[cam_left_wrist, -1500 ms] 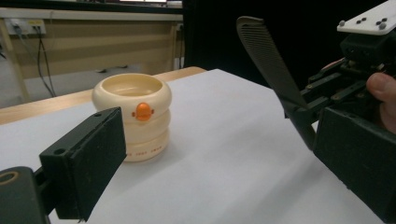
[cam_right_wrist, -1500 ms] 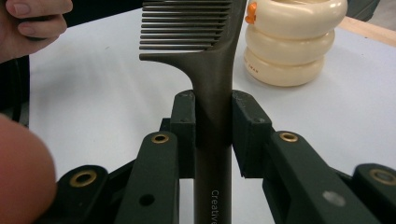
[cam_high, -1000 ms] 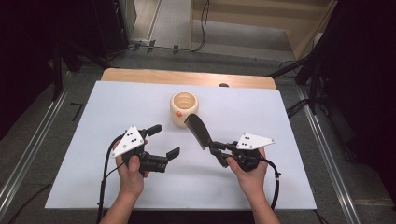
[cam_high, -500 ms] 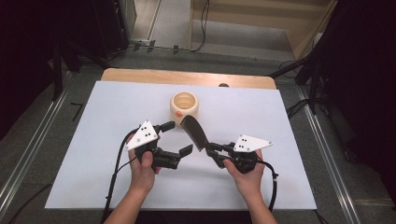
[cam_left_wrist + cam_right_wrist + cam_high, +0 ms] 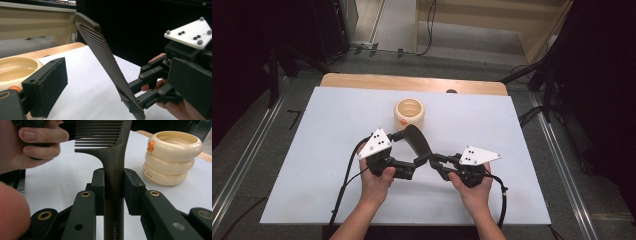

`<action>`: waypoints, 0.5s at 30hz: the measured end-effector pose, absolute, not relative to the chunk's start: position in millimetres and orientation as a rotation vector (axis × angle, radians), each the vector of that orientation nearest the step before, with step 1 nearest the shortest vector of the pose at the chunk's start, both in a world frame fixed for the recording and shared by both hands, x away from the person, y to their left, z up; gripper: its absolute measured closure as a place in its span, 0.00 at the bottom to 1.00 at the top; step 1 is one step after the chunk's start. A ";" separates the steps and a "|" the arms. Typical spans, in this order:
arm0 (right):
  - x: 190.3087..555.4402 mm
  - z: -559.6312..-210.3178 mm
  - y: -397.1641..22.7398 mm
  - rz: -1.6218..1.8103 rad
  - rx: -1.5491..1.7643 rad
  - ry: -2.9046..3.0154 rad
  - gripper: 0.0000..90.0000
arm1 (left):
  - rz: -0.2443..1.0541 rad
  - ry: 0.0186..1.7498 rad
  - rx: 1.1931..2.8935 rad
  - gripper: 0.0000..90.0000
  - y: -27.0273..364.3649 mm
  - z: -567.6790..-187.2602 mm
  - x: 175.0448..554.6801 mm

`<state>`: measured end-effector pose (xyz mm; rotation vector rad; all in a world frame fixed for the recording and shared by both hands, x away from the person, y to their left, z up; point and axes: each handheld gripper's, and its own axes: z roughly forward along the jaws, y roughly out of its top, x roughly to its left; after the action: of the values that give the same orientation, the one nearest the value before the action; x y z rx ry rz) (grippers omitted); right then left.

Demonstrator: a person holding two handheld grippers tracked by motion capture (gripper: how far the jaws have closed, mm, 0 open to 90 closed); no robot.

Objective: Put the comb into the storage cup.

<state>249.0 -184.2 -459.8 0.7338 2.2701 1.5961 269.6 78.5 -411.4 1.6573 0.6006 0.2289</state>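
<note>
Right gripper view: right tool [image 5: 114, 186] clamped on comb [image 5: 113, 157] handle; left tool [image 5: 117, 75] wide open, w/ comb between.

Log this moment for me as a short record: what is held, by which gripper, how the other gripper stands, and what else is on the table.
held thing: dark comb, teeth end raised off the table
holder: right gripper, jaws clamped on the comb's handle
left gripper: jaws open, one on each side of the comb's toothed part, not pressing on it
other thing: cream ridged cup with an orange spot, standing upright beyond the comb
surface: white table
</note>
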 end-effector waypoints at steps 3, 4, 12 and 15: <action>247.6 -458.5 -182.4 1.601 0.728 2.264 0.79 | 0.227 0.614 1.644 0.09 77.0 -410.6 269.1; 247.2 -458.1 -181.9 1.603 0.723 2.261 0.79 | 0.234 0.621 1.643 0.11 76.4 -410.5 268.9; 245.0 -457.5 -176.8 1.600 0.713 2.253 0.79 | 0.218 0.682 1.649 0.30 70.4 -412.3 270.0; 244.2 -457.7 -175.8 1.596 0.714 2.252 0.79 | 0.209 0.700 1.640 0.40 69.2 -412.8 270.6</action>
<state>244.2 -175.8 -457.7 0.7138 2.2515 1.5963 270.6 69.2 -412.8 1.6403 0.6995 0.2091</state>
